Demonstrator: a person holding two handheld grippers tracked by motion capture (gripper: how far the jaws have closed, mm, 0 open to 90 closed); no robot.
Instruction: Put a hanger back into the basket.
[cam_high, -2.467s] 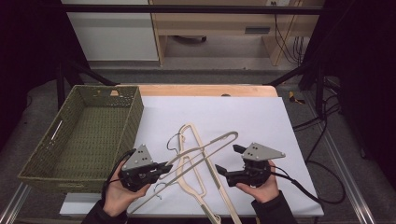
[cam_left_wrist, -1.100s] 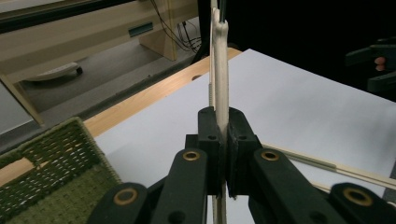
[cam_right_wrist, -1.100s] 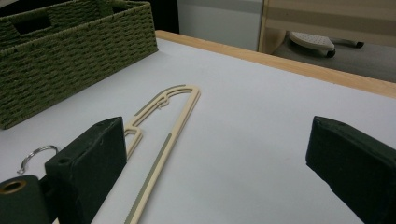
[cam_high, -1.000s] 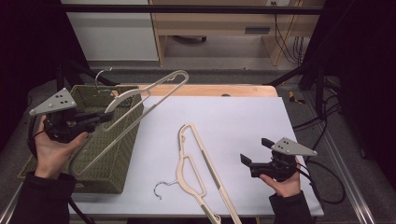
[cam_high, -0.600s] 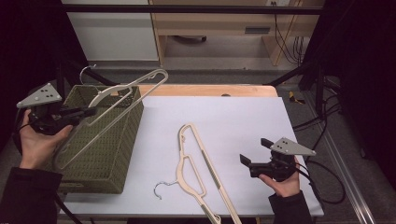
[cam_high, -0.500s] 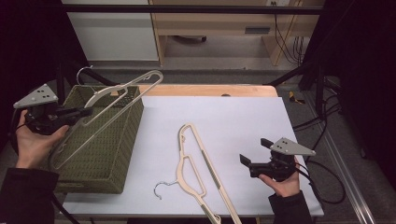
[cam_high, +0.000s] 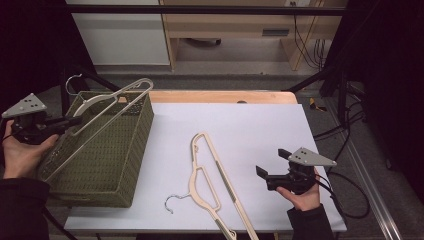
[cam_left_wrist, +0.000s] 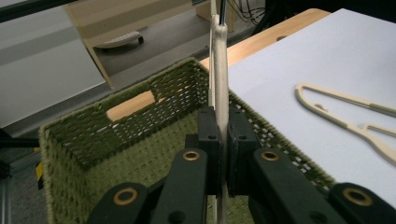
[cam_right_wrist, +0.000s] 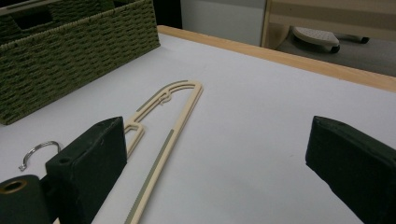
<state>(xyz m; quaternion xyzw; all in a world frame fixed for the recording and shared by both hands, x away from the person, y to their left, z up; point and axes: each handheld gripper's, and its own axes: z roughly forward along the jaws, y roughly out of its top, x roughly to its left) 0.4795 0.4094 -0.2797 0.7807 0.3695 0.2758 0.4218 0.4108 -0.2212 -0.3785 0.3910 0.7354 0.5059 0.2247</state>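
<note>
White counter (cam_high: 260, 125), dim room behind. Your left hand-held gripper (cam_left_wrist: 223, 140) is clamped on a hanger (cam_high: 107, 102) – held over the basket (cam_high: 107, 165), prob. for dropping in. Right hand-held gripper (cam_right_wrist: 217, 161) gapes empty, w/ a second hanger (cam_right_wrist: 159, 126) just ahead.

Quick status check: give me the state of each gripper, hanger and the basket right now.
Left gripper: shut on held hanger.
Right gripper: open, holding nothing, above the table.
Held hanger: lifted, tilted over the basket.
Table hanger: lying flat on the white table, hook toward the near edge.
Basket: upright at the table's left; what the views show of its inside is bare.
</note>
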